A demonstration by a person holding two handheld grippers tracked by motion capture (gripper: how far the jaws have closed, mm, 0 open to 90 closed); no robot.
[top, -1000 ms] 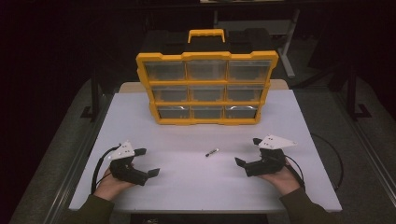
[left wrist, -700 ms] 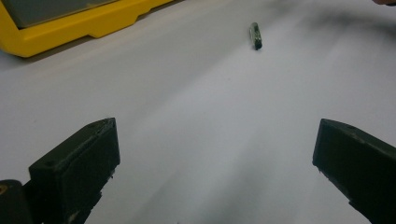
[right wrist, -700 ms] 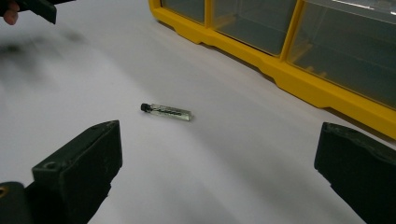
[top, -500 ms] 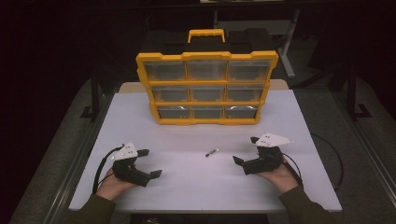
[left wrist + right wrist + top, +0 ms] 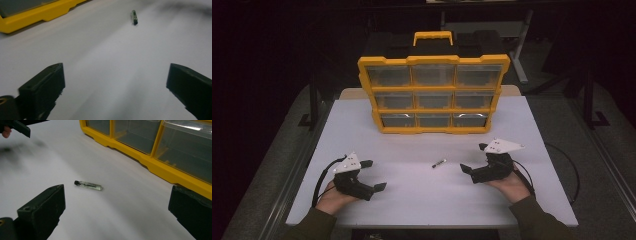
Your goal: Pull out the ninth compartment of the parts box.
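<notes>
High view: left tongs gape wide and empty, now nearer the person's edge of the matte white bench; right tongs, black-jawed, spread wide, grip nothing. Between them lies a small clear glass vial with black cap, unmoved. Beyond stands a yellow plastic organiser with clear drawers.
</notes>
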